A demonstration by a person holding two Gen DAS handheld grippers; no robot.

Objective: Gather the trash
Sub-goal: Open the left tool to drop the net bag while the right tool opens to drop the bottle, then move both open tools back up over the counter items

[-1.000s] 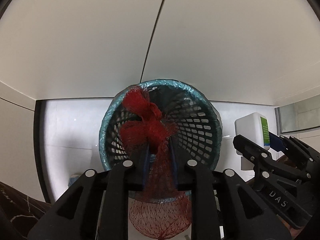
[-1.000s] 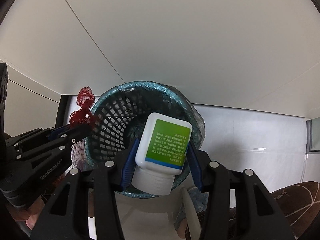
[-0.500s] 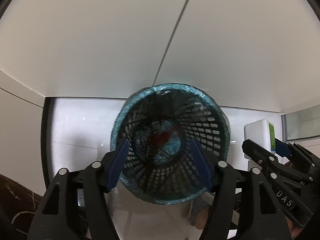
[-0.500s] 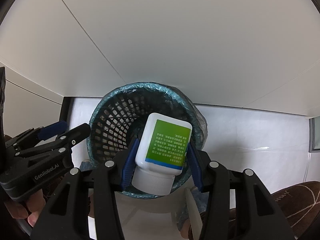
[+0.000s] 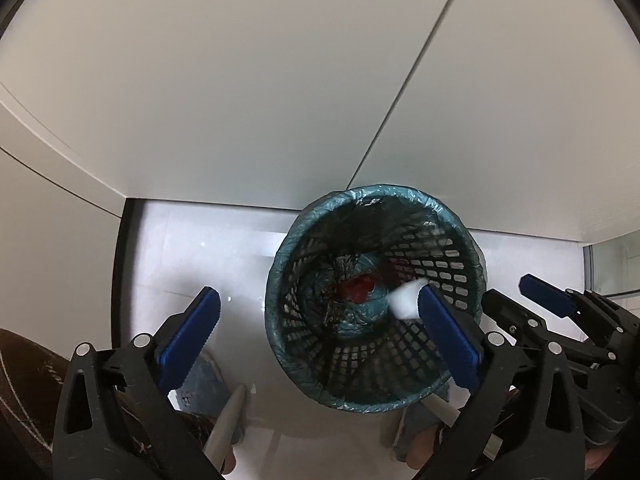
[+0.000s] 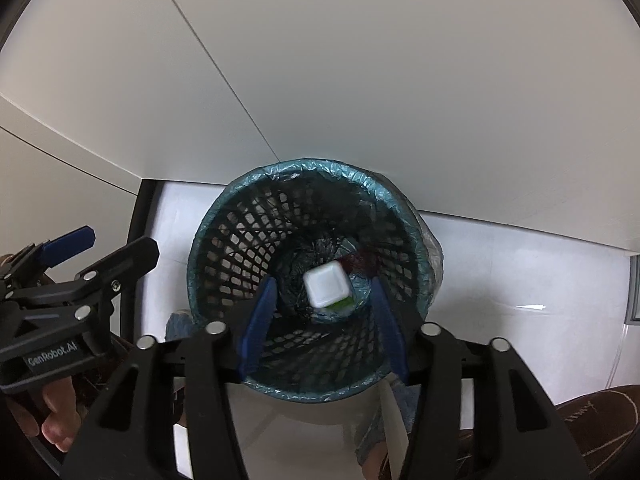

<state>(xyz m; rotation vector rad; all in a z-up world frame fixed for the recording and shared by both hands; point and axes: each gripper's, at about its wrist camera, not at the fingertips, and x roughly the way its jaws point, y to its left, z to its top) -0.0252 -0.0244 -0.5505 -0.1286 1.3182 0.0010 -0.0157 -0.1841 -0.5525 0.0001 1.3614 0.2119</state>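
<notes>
A black mesh waste basket [image 5: 380,193] [image 6: 304,165] with a teal bag liner stands on the white floor below both grippers. A red net [image 5: 357,290] lies crumpled at its bottom. The white bottle with a green label [image 6: 326,289] [image 5: 405,302] is blurred, falling free inside the basket. My left gripper [image 5: 320,340] hangs over the basket's left rim, its jaws opening wide with nothing between them. My right gripper [image 6: 324,322] is above the basket's mouth, its jaws opening, and the bottle has dropped clear of the pads.
The basket stands against pale wall panels, with a dark door frame [image 5: 119,264] to the left and glass [image 5: 616,268] to the right. A person's feet in blue slippers [image 5: 204,380] stand near the basket. A hand [image 6: 52,428] grips the left gripper.
The left gripper let go of the red net, which fell to the basket's bottom, and its jaws spread wide. The right gripper released the white bottle, which now drops into the basket.
</notes>
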